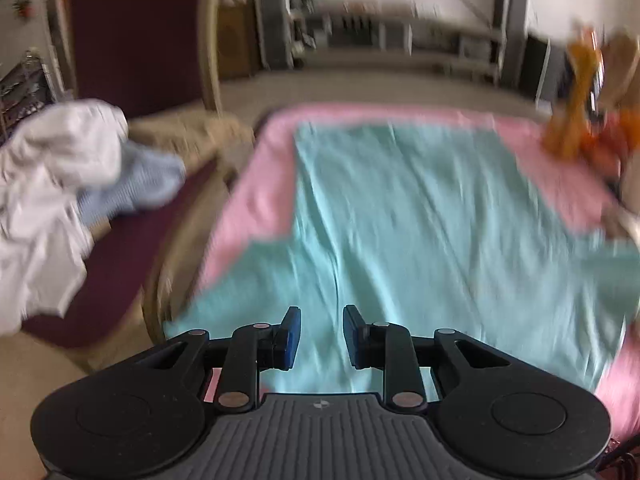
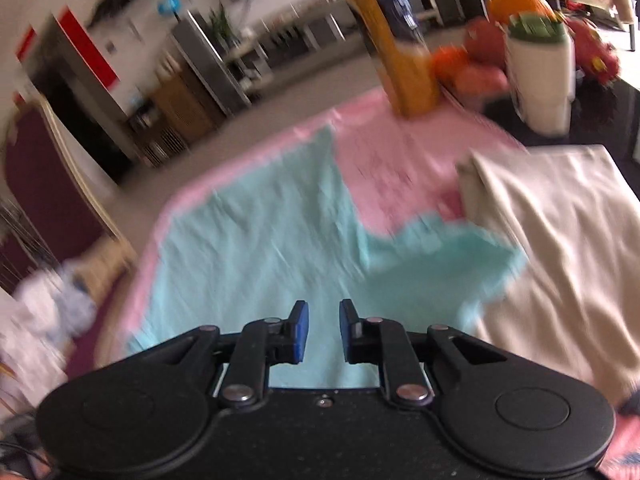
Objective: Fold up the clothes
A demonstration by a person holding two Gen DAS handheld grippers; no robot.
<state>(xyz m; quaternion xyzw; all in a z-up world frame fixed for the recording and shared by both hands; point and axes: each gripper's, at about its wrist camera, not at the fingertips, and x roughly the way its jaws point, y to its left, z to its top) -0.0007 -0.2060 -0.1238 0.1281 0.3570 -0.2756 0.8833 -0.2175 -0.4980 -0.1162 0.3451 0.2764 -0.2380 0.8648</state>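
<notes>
Now both tools hang above the teal shirt point(image 1: 400, 208), spread flat on the pink cloth point(image 1: 256, 200) over the table. Left tool point(image 1: 321, 338) and right tool point(image 2: 323, 332): jaws slightly apart, nothing between. Shirt runs lengthwise away from both, toward frame top; one sleeve point(image 2: 448, 256) juts right, nearer the right tool.

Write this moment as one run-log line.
left gripper: open, empty | right gripper: open, empty | teal shirt: flat on pink cloth
</notes>
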